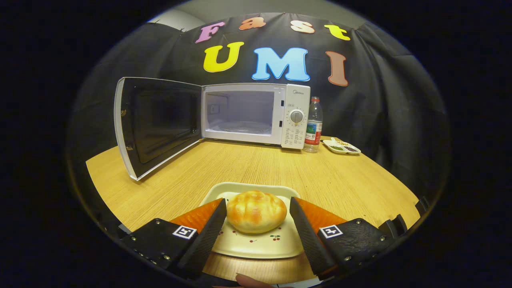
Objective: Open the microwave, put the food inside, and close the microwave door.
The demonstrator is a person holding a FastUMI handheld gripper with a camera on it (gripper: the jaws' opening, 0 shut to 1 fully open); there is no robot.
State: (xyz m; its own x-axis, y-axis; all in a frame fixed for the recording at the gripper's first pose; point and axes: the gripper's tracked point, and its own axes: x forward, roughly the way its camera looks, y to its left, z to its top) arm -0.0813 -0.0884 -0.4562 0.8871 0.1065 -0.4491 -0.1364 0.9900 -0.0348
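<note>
Straddling the bun [256, 211] on its near tray [256, 244], the gripper [258, 216] is held with fingers wide, neither yet pressing, so it can be gripped; the microwave [256, 114], far across the surface [328, 176], stands with its door [156, 124] swung left.

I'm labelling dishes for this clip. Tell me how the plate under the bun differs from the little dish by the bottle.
The plate lies near, between the open gripper fingers; the small dish sits far off beside the water bottle and microwave. The plate is one surface with cherry prints, carrying a bun; the dish is divided into compartments with dark fillings. Both are pale and rest on the wooden table.
</note>
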